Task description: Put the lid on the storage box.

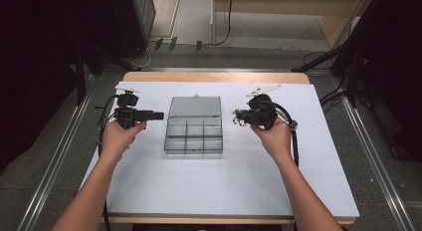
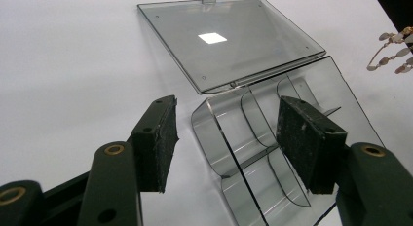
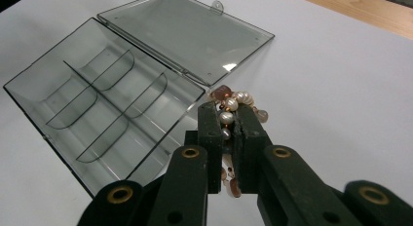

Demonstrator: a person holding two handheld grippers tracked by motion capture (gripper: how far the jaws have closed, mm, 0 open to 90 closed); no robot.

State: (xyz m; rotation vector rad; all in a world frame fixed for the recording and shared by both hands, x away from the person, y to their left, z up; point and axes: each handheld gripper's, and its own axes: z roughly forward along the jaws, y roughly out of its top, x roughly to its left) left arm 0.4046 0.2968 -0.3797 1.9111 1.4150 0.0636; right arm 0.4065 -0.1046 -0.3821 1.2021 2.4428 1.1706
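the right gripper (image 3: pixel 228 133) is clamped on a bead bracelet (image 3: pixel 229 106), held in the air just beside the right side of the open box (image 1: pixel 193 134). the left gripper (image 2: pixel 224 143) hangs near the box's left side with its jaws apart and nothing between the pads. so the step in hand looks like carrying the bracelet to the box; it is not yet over any compartment. the next move calls for bringing the bracelet above one compartment, lowering it past the thin dividers, and letting go so the loose beads fall inside and do not drape over a wall. the left gripper may need to steady the light box. count: one bracelet, one box with its lid (image 1: pixel 195 106) folded back flat, six compartments, two grippers, all on one white sheet (image 1: pixel 308 156).
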